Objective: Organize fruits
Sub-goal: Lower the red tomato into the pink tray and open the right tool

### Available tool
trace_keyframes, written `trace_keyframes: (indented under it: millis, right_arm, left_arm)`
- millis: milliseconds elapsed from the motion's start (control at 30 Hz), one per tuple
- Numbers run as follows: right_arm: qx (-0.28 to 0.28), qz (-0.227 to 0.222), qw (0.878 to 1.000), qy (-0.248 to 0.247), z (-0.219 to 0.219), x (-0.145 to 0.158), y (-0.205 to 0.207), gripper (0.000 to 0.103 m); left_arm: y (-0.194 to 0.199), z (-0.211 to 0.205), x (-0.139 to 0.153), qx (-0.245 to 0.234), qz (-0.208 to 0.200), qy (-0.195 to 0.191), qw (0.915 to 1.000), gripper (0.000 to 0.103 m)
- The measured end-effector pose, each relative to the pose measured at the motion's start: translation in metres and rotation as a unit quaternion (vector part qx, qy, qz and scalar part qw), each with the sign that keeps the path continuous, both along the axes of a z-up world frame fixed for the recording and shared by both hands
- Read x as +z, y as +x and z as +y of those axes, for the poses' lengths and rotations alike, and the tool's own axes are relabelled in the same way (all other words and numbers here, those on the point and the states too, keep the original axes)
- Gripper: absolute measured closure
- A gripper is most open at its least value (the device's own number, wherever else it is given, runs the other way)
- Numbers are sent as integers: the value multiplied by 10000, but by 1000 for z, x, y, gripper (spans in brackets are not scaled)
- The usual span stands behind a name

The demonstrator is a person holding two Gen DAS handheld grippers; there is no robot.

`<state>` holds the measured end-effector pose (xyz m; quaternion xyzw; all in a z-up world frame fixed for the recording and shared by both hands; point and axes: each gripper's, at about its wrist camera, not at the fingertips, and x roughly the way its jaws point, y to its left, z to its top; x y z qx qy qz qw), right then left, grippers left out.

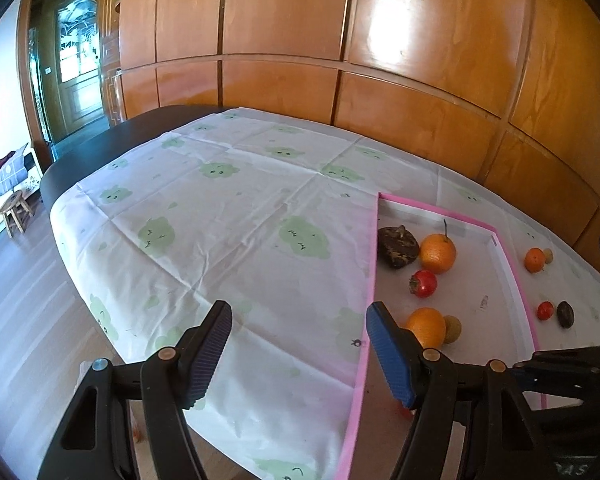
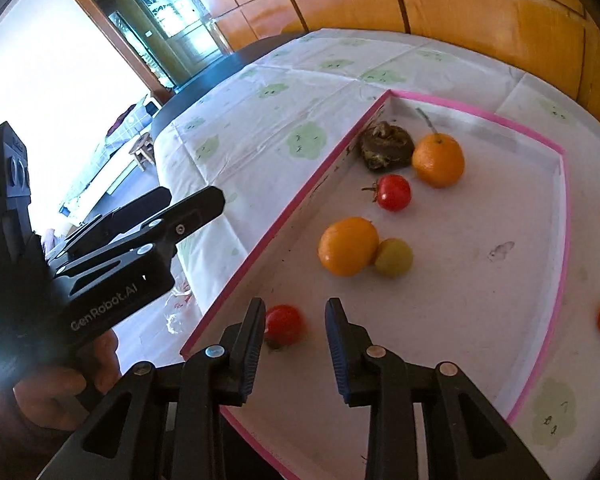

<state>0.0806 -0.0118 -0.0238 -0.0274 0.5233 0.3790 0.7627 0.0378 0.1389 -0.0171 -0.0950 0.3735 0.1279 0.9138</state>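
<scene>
Pink-rimmed tray (image 2: 284,216) holds 6 fruits; right gripper (image 2: 296,344) gapes over tomato (image 2: 283,325).

**Fruit in the tray, fruit beside it**

A tray (image 2: 562,200) is lying on the desk (image 1: 228,216). Inside it, a stemmed orange (image 2: 438,159) is sitting at the far end beside a wrinkled fruit (image 2: 386,147), a tomato (image 2: 393,192) just before them. Nearer, another orange (image 2: 347,246) is touching a small round fruit (image 2: 393,257). Four more fruits (image 1: 535,260) are lying right of the tray.
</scene>
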Motion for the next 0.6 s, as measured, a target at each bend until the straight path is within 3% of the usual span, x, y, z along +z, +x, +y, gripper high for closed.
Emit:
trace_keyframes:
  millis: [267, 600]
  right_arm:
    - [-501, -383, 9979, -135, -58, 20, -1, 70]
    - [-1357, -793, 9867, -410, -143, 48, 11, 70]
  left_arm:
    - [0, -8, 1, -134, -49, -27, 9999, 33]
    - [1, -56, 11, -898, -129, 155, 9958, 33]
